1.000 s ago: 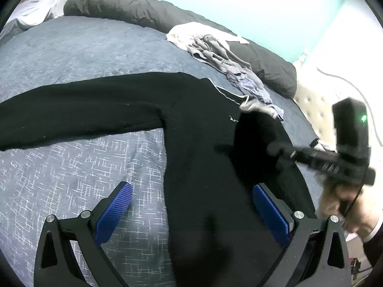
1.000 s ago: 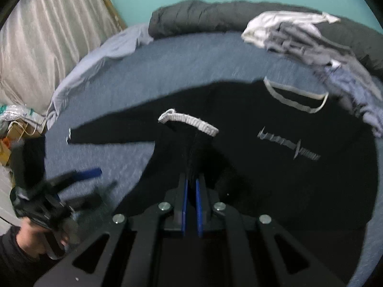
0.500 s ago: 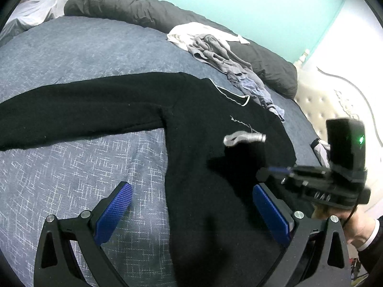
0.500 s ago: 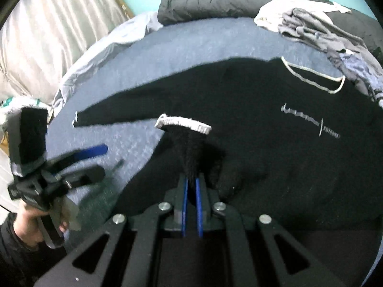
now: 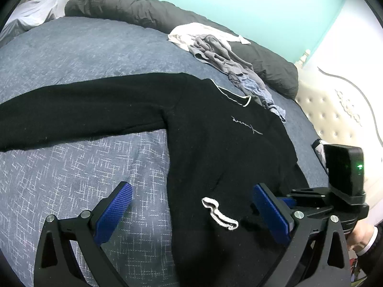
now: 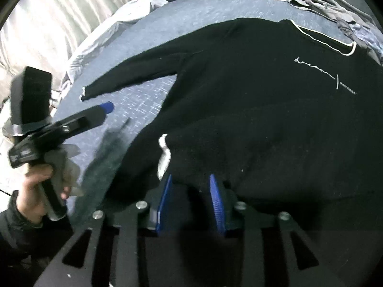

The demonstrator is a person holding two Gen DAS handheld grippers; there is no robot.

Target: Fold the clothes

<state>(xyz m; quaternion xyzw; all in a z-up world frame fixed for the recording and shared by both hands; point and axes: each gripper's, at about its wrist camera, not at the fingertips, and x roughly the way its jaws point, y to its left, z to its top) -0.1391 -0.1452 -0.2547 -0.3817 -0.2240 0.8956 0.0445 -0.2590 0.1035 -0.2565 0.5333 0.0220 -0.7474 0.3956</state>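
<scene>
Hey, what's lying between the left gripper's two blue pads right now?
In the left wrist view, the left gripper hangs open over the black sweater. Between its pads lie patterned bedspread, the sweater's side edge, and the folded-in sleeve's white cuff.

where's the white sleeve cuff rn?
The white sleeve cuff lies folded onto the black sweater's lower body, low centre in the left wrist view, just left of the right gripper, whose jaws are opening.

Even indoor light, soft shadows; strong fisheye bending, dark corner vignette; motion blur in right wrist view.
</scene>
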